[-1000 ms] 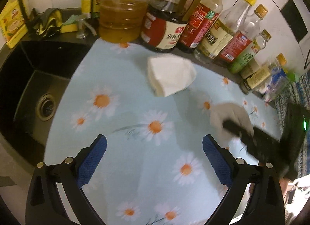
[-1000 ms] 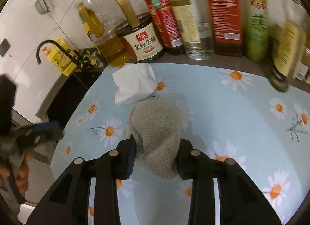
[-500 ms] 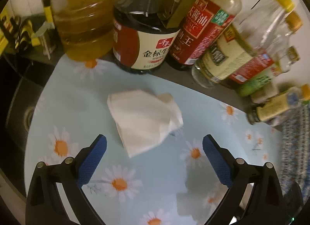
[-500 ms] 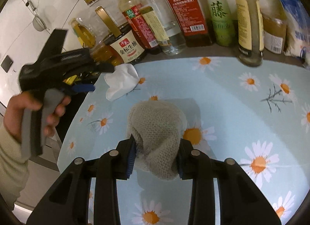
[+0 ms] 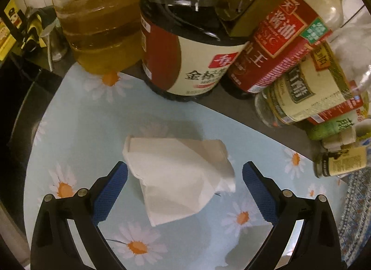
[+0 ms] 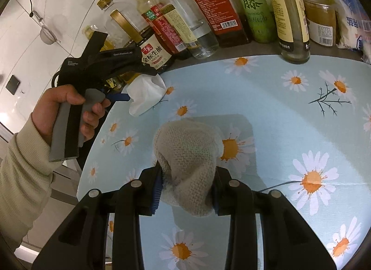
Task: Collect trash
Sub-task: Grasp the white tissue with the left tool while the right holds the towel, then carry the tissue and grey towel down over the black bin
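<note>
A crumpled white tissue (image 5: 178, 172) lies on the daisy-print mat (image 5: 76, 130). My left gripper (image 5: 184, 178) is open, its blue pads on either side of the tissue, not touching it. The tissue also shows in the right wrist view (image 6: 146, 93), with the left gripper (image 6: 116, 96) right at it, held by a hand. My right gripper (image 6: 186, 188) is shut on a beige knitted cloth (image 6: 187, 156) and holds it above the mat (image 6: 278, 112).
A row of oil, soy sauce and vinegar bottles (image 5: 185, 44) stands close behind the tissue on the dark counter; the same row runs along the back (image 6: 208, 14). A black sink (image 5: 14, 98) lies left of the mat. A white bag (image 6: 350, 14) stands far right.
My left gripper has moved forward toward the bottles until the tissue lies between its open fingers. My right gripper has pulled back and to the right, still holding the knitted cloth.
</note>
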`<state>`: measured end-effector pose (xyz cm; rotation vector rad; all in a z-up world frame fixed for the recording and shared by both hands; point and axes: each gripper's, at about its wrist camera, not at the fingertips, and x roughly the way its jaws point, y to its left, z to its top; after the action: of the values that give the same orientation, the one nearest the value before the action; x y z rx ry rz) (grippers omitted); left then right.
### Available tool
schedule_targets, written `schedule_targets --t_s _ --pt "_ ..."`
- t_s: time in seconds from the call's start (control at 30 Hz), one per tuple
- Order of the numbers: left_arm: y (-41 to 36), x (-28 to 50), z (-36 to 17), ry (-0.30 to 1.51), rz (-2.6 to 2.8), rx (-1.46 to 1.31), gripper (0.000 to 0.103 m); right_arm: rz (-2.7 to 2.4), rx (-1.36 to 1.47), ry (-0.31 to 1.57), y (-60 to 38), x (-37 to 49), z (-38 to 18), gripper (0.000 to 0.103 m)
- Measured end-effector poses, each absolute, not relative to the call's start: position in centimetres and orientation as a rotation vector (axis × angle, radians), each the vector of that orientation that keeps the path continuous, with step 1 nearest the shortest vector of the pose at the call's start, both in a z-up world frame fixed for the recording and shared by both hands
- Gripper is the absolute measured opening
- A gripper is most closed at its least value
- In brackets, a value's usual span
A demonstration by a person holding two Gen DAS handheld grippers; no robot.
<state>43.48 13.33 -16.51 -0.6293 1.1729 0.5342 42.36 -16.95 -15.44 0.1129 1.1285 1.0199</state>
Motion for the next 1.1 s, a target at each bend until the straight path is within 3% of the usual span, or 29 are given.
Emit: schedule_targets --t_s 0.1,0.53,1.1 --pt "13.3 43.6 -16.6 1.163 0.543 -0.605 0.085 1.02 0.119 1.12 -17.1 42.6 -15.2 0.035" --pt "11.0 41.9 -15.0 1.123 0.446 -0.516 0.084 1.001 0.159 1.122 -18.8 42.7 -14.9 0.035" --pt "6.8 32.4 -12.7 1.081 0.246 -0.443 0.084 0.952 0.153 1.124 -19.4 39.8 -13.8 0.035"
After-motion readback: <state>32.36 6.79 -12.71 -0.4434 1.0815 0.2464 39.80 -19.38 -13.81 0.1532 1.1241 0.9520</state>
